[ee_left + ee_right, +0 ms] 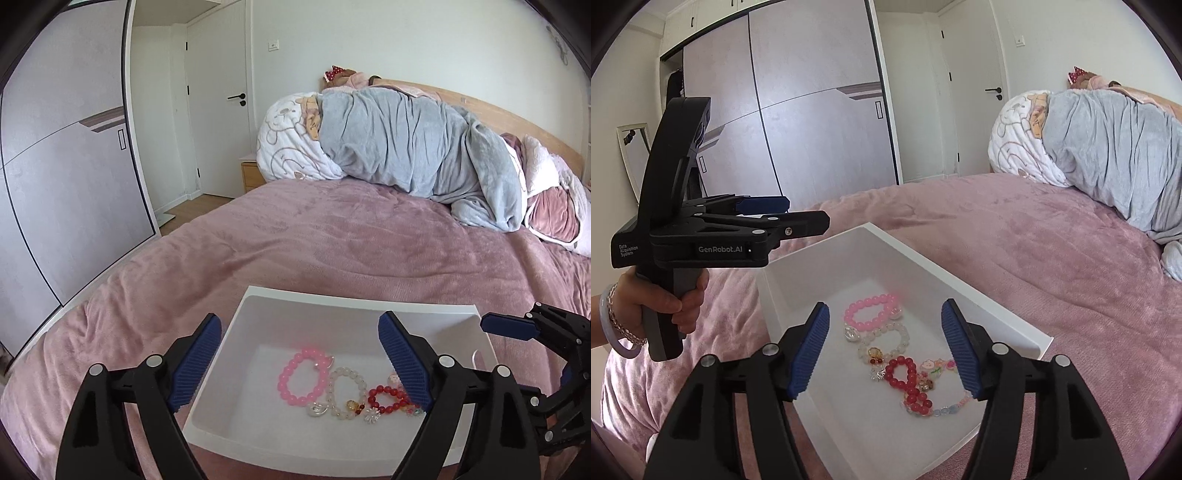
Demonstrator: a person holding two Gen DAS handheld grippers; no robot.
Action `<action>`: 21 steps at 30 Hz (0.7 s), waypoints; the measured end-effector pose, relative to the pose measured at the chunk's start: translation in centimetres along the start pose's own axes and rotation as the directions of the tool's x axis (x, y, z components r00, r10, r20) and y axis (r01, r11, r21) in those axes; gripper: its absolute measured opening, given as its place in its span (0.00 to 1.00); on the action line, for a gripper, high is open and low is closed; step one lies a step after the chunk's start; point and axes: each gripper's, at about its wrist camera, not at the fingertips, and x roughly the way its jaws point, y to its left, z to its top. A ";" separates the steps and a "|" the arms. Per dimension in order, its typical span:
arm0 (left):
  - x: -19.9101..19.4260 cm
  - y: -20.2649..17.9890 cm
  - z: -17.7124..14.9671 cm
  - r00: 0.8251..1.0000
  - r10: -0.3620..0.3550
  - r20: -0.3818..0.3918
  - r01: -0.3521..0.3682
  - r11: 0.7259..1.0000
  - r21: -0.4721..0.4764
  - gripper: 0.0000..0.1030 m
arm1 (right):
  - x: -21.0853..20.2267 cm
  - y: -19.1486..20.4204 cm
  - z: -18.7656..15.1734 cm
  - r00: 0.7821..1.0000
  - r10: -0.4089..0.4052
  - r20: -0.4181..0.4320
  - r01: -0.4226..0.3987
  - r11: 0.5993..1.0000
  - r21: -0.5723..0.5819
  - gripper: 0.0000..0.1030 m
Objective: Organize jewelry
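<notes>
A white tray [354, 297] [960, 280] lies on the pink bed. Inside it rest a pink bead bracelet [303, 376] [871, 312], a white bead bracelet [347, 393] [886, 339], a red bead bracelet [388, 398] [908, 380] and a pastel charm bracelet [942, 406]. My left gripper [299, 321] [809, 212] hovers open above the tray's left side with nothing between its blue pads. My right gripper [884, 306] [517, 325] hangs open over the tray's near right part, also holding nothing. A hand [665, 299] wearing bracelets grips the left tool's handle.
The pink bed cover [332, 240] stretches beyond the tray. A grey blanket heap [424, 147] and a printed quilt [288, 147] sit at the headboard. Wardrobe doors [74, 166] stand to the left, and a white door [221, 110] is behind.
</notes>
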 end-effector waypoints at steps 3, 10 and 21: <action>-2.1 0.4 -0.1 0.999 0.023 0.038 -0.023 1.000 -0.018 0.91 | -1.5 1.0 0.7 0.999 -0.023 0.038 0.024 0.999 -0.025 0.79; -8.6 0.7 -0.8 0.977 0.101 0.190 -0.086 0.993 -0.081 0.97 | -6.2 3.0 2.3 0.985 -0.073 0.154 0.082 0.995 -0.053 0.95; -14.5 -0.1 -4.9 0.945 0.234 0.227 -0.203 0.968 -0.151 0.97 | -12.5 5.0 3.0 0.972 -0.117 0.202 0.120 0.993 -0.002 0.95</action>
